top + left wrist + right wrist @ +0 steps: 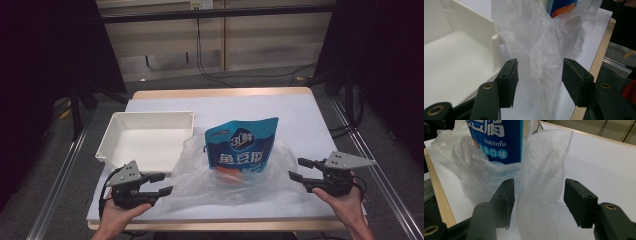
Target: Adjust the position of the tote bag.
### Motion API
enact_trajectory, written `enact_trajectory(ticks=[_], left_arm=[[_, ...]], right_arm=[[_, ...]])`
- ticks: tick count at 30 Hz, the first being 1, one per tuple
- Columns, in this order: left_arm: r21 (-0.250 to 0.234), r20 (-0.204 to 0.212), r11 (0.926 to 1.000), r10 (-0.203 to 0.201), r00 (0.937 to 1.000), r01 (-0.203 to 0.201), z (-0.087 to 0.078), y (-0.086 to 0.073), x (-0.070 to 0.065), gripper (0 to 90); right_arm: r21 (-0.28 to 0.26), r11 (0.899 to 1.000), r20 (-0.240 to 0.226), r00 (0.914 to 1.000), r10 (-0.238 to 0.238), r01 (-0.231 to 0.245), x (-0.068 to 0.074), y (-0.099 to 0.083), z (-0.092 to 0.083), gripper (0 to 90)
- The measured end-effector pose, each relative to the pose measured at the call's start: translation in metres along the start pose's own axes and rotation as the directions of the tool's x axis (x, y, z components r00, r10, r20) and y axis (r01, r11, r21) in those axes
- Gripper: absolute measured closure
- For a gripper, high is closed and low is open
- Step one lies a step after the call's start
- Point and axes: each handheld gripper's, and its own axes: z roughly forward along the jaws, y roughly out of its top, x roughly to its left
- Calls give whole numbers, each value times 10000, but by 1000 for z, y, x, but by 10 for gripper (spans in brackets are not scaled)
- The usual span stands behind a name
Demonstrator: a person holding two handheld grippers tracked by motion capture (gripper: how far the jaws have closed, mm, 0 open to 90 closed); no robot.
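Observation:
A blue "Fishtofu" snack pouch stands upright inside a crumpled clear plastic bag at the middle of the white table. My left gripper sits at the bag's left edge and my right gripper at its right edge. In the left gripper view the jaws stand apart with a fold of the plastic bag hanging loose between them, the pouch behind it. In the right gripper view the jaws are also apart, around another loose fold of the bag, with the pouch beyond.
A white rectangular tray lies left of the bag, close to my left gripper, and its wall fills the left of the left gripper view. The table's wooden front edge runs just in front of both hands. Bare tabletop lies behind the pouch.

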Motion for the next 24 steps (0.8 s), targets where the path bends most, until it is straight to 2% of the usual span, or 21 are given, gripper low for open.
enact_trajectory(ticks=[4, 5, 6, 7, 8, 9, 10, 11, 12, 13, 14, 15, 16, 17, 18, 20, 21, 22, 24], left_arm=[[-7, -22, 9999, 145, 9999, -145, 21, 15, 6, 447], [-7, -22, 9999, 145, 9999, -145, 21, 15, 6, 446], [25, -96, 9996, 283, 9996, -283, 29, 21, 8, 446], [25, -96, 9996, 283, 9996, -283, 29, 21, 8, 450], [-7, -65, 9996, 296, 9995, -296, 36, 24, 10, 470], [56, -3, 9994, 349, 9994, -349, 40, 25, 10, 499], [146, -169, 9990, 433, 9989, -431, 43, 25, 10, 539], [146, -169, 9990, 433, 9989, -431, 43, 25, 10, 601], [86, 117, 9990, 427, 9990, -428, 46, 24, 12, 737], [86, 117, 9990, 427, 9990, -428, 46, 24, 12, 795], [15, 234, 9998, 215, 9995, -215, 49, 22, 14, 868], [15, 234, 9998, 215, 9995, -215, 49, 22, 14, 900], [205, 237, 9996, 172, 9996, -177, 50, 19, 15, 900], [340, 223, 9993, 117, 9997, -125, 51, 18, 15, 900], [340, 223, 9993, 117, 9997, -125, 51, 18, 15, 900], [728, 300, 9973, 46, 9995, -67, 55, 13, 16, 900], [728, 300, 9973, 46, 9995, -67, 55, 13, 16, 900], [1159, 197, 9933, -11, 9998, -12, 57, 10, 15, 900], [1271, 241, 9919, -74, 9997, 42, 59, 6, 13, 900]], right_arm=[[-160, 9999, -84, 9999, -55, 54, -3, 10, 7, 419], [-160, 9999, -84, 9999, -55, 54, -3, 10, 7, 419], [-144, 9998, -91, 9999, -103, 102, -4, 15, 12, 421], [-144, 9998, -91, 9999, -103, 102, -4, 15, 12, 421], [-123, 9998, -101, 9999, -129, 128, -7, 18, 18, 440], [-102, 9999, -108, 9999, -96, 95, -9, 19, 21, 458], [-79, 10000, -120, 9999, -48, 47, -11, 19, 23, 499], [-48, 10000, -172, 9998, -42, 41, -13, 19, 25, 568], [-60, 10000, -175, 9998, 25, -26, -14, 19, 27, 639], [-60, 10000, -175, 9998, 25, -26, -14, 19, 27, 639], [-111, 9999, -144, 9999, 90, -91, -16, 18, 28, 756], [-111, 9999, -144, 9999, 90, -91, -16, 18, 28, 756], [-194, 9997, -189, 9997, 138, -142, -18, 18, 27, 863], [-214, 9996, -171, 9997, 179, -183, -18, 18, 26, 881], [-214, 9996, -171, 9997, 179, -183, -18, 18, 26, 881], [-106, 9993, 98, 9993, 371, -370, -21, 17, 26, 896], [-106, 9993, 98, 9993, 371, -370, -21, 17, 26, 896], [-23, 9986, 190, 9984, 538, -538, -25, 15, 28, 898], [203, 9976, 311, 9974, 658, -664, -30, 13, 31, 899]])
